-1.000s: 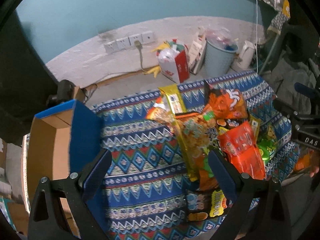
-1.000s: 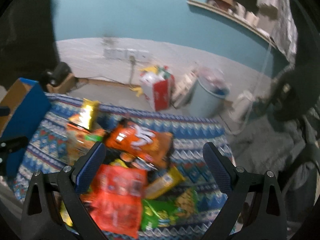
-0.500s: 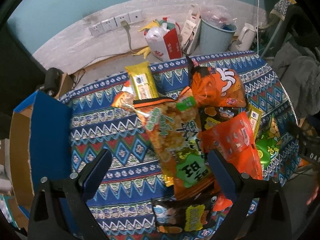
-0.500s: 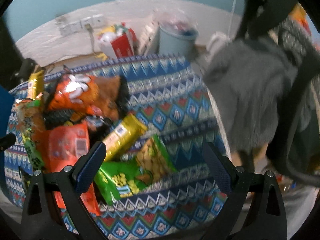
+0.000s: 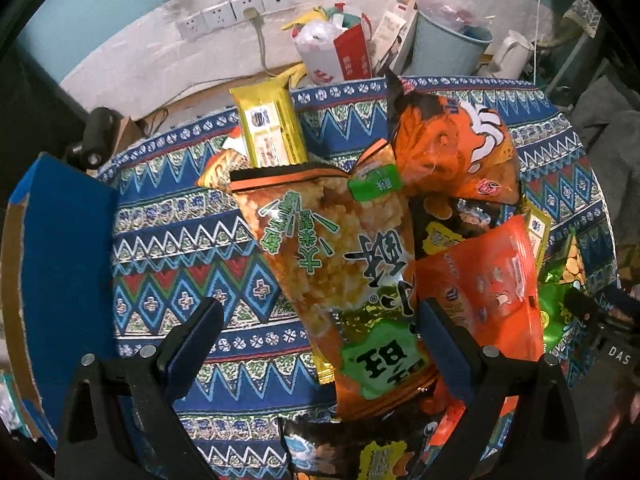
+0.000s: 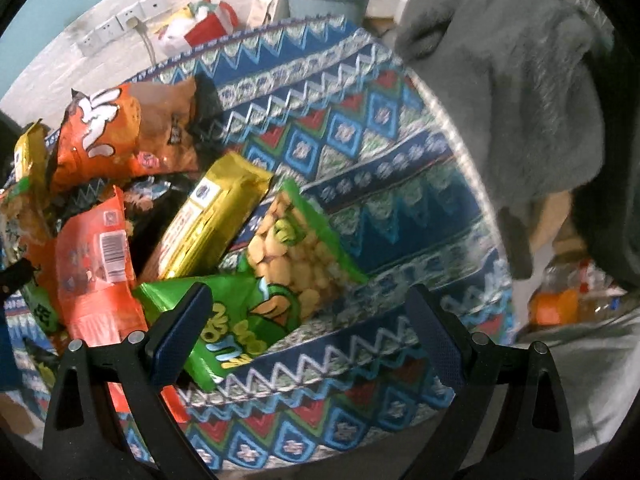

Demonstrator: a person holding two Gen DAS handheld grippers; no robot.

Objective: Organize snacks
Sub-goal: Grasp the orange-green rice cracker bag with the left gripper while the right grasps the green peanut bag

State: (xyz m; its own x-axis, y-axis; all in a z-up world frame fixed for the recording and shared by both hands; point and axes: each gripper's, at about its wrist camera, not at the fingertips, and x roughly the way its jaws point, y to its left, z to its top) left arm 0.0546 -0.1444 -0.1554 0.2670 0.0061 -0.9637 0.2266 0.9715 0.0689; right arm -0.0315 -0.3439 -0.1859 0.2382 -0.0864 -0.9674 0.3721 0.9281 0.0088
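I judge the sorting barely begun: on my patterned worktop [image 5: 168, 240] the snacks lie in one overlapping heap, the cardboard box [image 5: 52, 248] at its left edge apparently unfilled. My left tool [image 5: 316, 344] gapes wide over the rice-cracker bag [image 5: 340, 256]; my right tool [image 6: 304, 322] gapes empty above the green pea-snack bag [image 6: 256, 308].
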